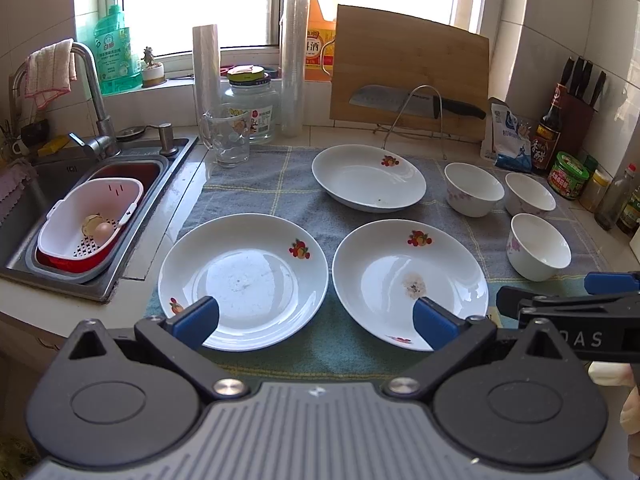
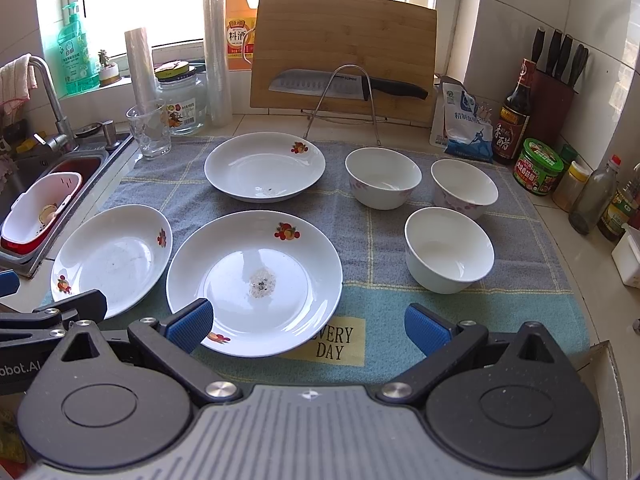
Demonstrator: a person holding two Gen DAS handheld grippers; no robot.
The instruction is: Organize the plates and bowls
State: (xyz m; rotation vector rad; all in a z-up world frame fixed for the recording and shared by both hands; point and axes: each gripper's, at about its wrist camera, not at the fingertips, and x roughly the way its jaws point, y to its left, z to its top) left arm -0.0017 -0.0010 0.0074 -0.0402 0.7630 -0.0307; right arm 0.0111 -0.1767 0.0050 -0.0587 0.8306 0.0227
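Nothing is held yet: the left gripper (image 1: 316,322) hovers low over the near edge of the grey-and-teal cloth (image 1: 272,188) with its blue-padded jaws spread wide, and the right gripper (image 2: 308,326) hangs beside it in the same way, jaws apart and empty. Three white plates with fruit prints lie on the cloth. The near-left plate (image 1: 243,282) sits closest to the sink (image 1: 52,184), the near-middle plate (image 1: 410,282) lies just beside it and carries a small brownish smear at its centre, and the far plate (image 1: 369,178) rests behind them, in front of the wire rack (image 1: 416,120). To the right of the plates stand three white bowls with faint pink flowers: the near bowl (image 2: 449,250) on the cloth ahead of the right gripper, and behind it the far-left bowl (image 2: 383,178) and the far-right bowl (image 2: 464,184), side by side. All stand upright and apart from one another. A cutting board (image 2: 344,52) leans against the window with a knife (image 2: 340,84) in front of it.
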